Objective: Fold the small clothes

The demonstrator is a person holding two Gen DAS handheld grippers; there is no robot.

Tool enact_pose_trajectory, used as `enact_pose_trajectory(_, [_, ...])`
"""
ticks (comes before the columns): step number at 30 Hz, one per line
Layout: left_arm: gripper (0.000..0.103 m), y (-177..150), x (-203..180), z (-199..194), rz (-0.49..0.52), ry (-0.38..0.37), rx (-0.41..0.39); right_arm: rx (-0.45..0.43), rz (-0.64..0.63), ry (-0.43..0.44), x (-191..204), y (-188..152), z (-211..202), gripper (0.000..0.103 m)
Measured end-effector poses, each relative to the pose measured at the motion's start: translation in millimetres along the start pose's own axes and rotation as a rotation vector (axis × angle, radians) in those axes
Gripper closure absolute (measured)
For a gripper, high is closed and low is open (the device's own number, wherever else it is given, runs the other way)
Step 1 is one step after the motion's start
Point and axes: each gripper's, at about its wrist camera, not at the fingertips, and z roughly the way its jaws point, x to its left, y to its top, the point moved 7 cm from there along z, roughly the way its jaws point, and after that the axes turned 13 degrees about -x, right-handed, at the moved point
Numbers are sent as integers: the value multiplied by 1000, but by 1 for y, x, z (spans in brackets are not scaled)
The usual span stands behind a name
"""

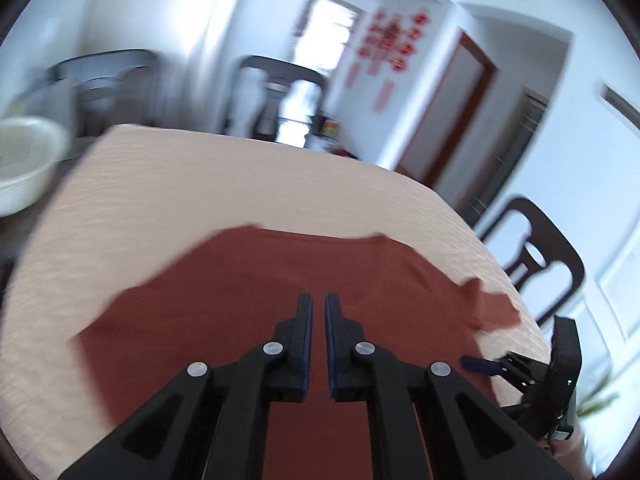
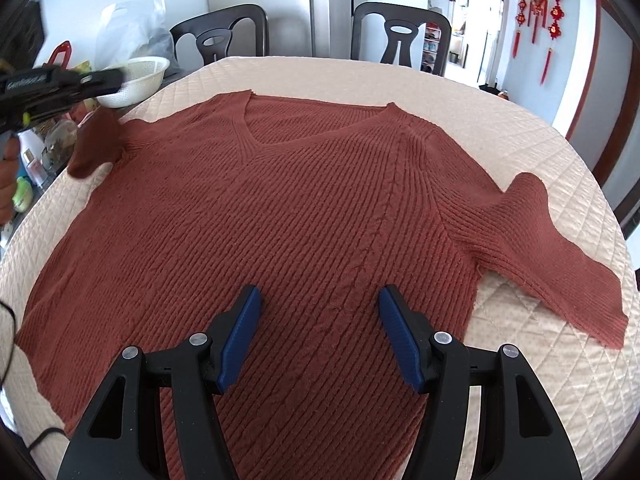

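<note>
A rust-red ribbed V-neck sweater (image 2: 304, 216) lies flat, front up, on the round table with a beige quilted cover (image 2: 540, 360). Its right sleeve (image 2: 560, 248) lies spread out; its left sleeve (image 2: 100, 144) is lifted and blurred just below my left gripper (image 2: 108, 78), but I cannot tell if it is held. In the left wrist view the sweater (image 1: 248, 300) is blurred; the left gripper (image 1: 317, 300) has its jaws nearly closed with nothing visible between them. My right gripper (image 2: 318, 294) is open and empty above the sweater's lower front; it also shows in the left wrist view (image 1: 480, 364).
A white plastic basket (image 2: 136, 80) stands at the table's far left edge, with bottles and clutter (image 2: 36, 160) beyond. Dark chairs (image 2: 400, 32) stand at the far side, and another (image 1: 536, 256) at the right. A black cable (image 2: 8, 344) hangs at the left.
</note>
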Motion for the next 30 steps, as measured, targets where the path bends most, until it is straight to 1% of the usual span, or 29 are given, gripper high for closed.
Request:
enact_pose_trajectory(2, [95,-11,-18,23,-7,-61,55,0,5,3,1,0,1,41])
enact_pose_trajectory(4, [95,-18,-26,33,-18,-89,94,0,4,3,1,0,1,41])
enact_pose_trajectory(6, [94,-17,-28,25,-20,-108,70,0,6,4,1,0,1,41])
enact_pose_trajectory(7, [93,-15,-26,19,-12,-98,51,0,5,3,1,0,1,41])
enact_pose_trajectory(8, [87,-13,-19,9,-5,-72,31,0,4,2,1,0,1,41])
enact_pose_trajectory(9, [77,-12,-9,-2,-2,-35,14,0,2,0,2,0,2,41])
enact_pose_trajectory(10, [72,-11,4,-12,2,10,-6,0,0,-1,3,0,2,41])
enact_pose_trajectory(12, [59,-9,32,-34,11,103,-42,0,3,1,3,0,2,41])
enact_pose_trajectory(13, [57,-10,50,-46,9,151,-56,-1,7,4,3,1,2,41])
enact_pose_trajectory(14, [55,-11,61,-49,6,187,-61,-2,14,11,3,1,2,41])
enact_pose_trajectory(16, [54,-14,95,-62,-14,269,-61,0,15,23,3,3,0,41])
enact_pose_trajectory(17, [54,-17,106,-61,-27,309,-59,-4,15,31,5,8,-2,41])
enact_pose_trajectory(19, [54,-21,131,-65,-70,357,-64,-44,28,73,13,24,-10,41])
enact_pose_trajectory(21, [54,-27,148,-64,-115,380,-70,-84,39,146,31,47,-15,41])
enact_pose_trajectory(23, [54,-31,155,-61,-156,379,-76,-93,48,216,53,61,-11,41])
enact_pose_trajectory(25, [54,-38,157,-56,-188,355,-78,-53,36,280,79,69,5,41])
enact_pose_trajectory(28, [54,-47,149,-48,-184,313,-72,-22,-21,355,119,79,30,41])
enact_pose_trajectory(30, [54,-50,145,-46,-175,282,-73,23,-13,413,141,84,51,42])
